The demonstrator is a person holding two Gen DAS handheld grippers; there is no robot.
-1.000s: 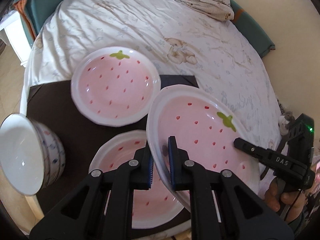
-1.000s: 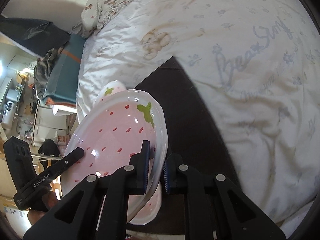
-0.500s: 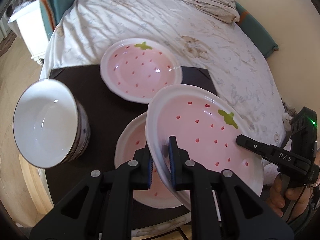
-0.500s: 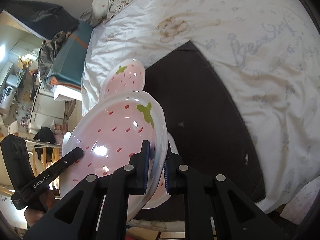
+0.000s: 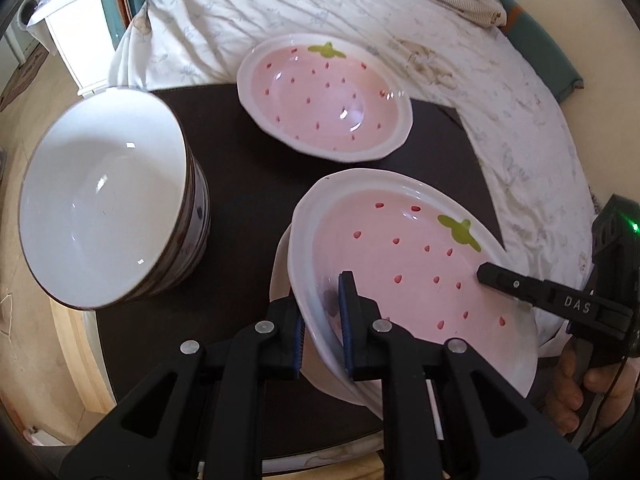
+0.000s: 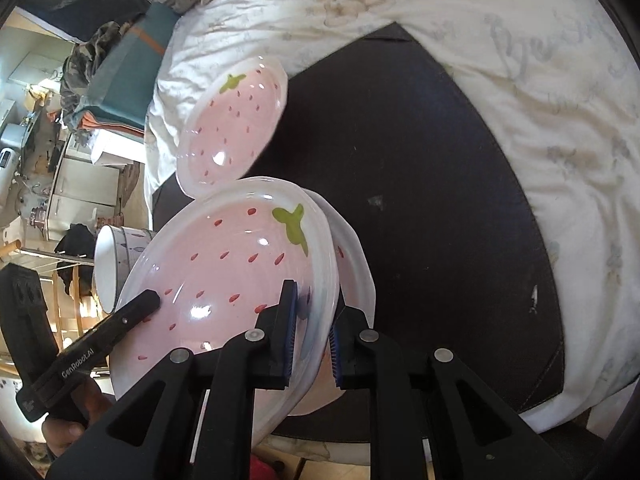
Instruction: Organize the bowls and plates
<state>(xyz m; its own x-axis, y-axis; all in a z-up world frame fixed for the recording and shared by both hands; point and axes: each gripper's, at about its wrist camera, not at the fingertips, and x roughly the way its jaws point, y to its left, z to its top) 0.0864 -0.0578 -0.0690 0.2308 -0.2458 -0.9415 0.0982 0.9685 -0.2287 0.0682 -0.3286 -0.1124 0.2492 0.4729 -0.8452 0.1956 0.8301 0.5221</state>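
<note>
I hold a pink strawberry-patterned plate (image 5: 420, 280) (image 6: 224, 272) tilted between both grippers. My left gripper (image 5: 322, 312) is shut on its near rim. My right gripper (image 6: 312, 312) clamps the opposite rim and its jaws are opening, with the rim still between the pads; its finger (image 5: 496, 276) shows at the right of the left wrist view. Just under the held plate lies a matching plate (image 5: 280, 280) (image 6: 356, 272), mostly hidden. A third matching plate (image 5: 324, 96) (image 6: 232, 128) lies further back on the dark mat (image 5: 240, 184).
A stack of white bowls (image 5: 104, 208) (image 6: 108, 272) stands on the mat left of the plates. The mat (image 6: 420, 160) lies against rumpled white bedding (image 5: 360, 8) (image 6: 520, 40). A hand (image 5: 580, 384) grips the right tool's handle. Furniture and clutter fill the room's left side.
Both grippers have carried the held plate down and across until it covers the lower plate. The bowl stack and the far plate now appear nearer and larger in the left wrist view.
</note>
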